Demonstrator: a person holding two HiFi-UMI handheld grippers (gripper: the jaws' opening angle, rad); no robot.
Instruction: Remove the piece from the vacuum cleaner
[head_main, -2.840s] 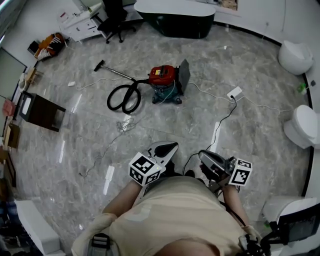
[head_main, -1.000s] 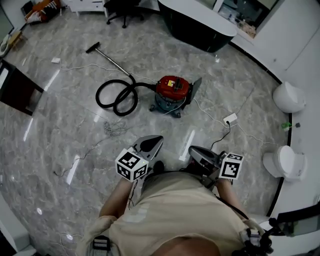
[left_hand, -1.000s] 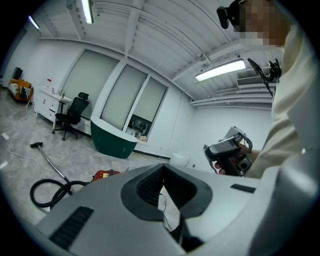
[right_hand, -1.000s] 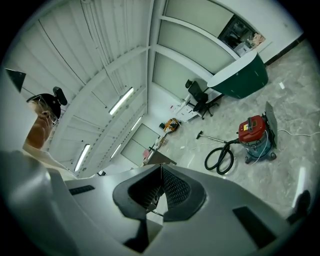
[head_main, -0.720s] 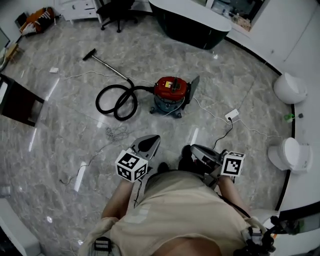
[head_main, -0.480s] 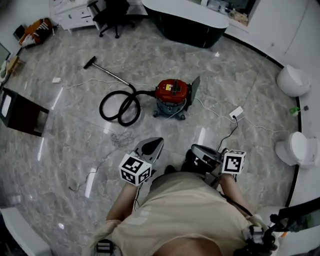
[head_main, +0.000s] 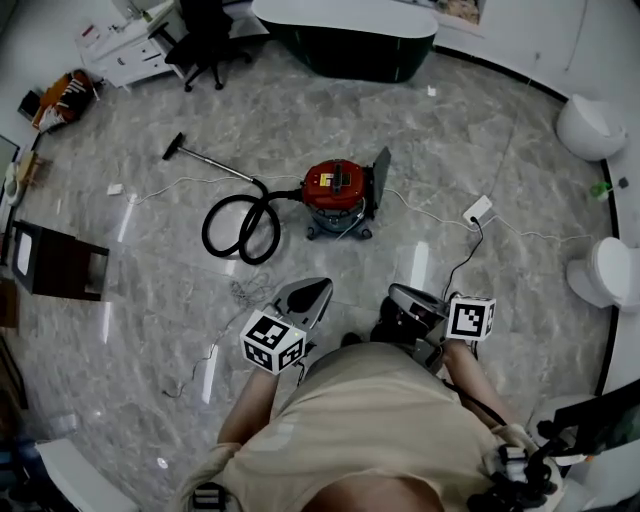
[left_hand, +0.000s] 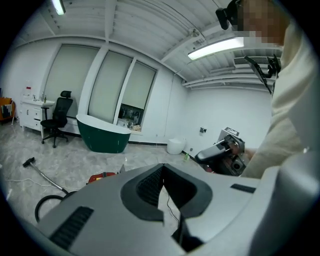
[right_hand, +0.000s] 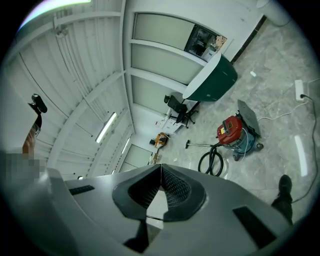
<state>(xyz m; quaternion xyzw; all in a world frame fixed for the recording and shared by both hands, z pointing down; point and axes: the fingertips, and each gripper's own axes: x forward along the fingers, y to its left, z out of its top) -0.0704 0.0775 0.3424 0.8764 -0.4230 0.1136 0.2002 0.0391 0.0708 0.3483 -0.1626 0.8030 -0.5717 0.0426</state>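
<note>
— Vacuum cleaner (head_main: 338, 188), red-topped, is seen on the floor (head_main: 500, 130) well ahead of both pairs of jaws, its black hose (head_main: 240, 225) coiled off to their left.
— And the jaws?
— The left gripper (head_main: 318, 287) is held closed, with nothing between its tips. The right gripper (head_main: 397, 292) is likewise pressed together and empty, well apart from the machine.

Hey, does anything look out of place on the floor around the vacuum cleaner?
Loose cables trail over the floor between the power strip and vacuum cleaner, and a tangled wire lies near the coiled hose. They look like trip hazards.
</note>
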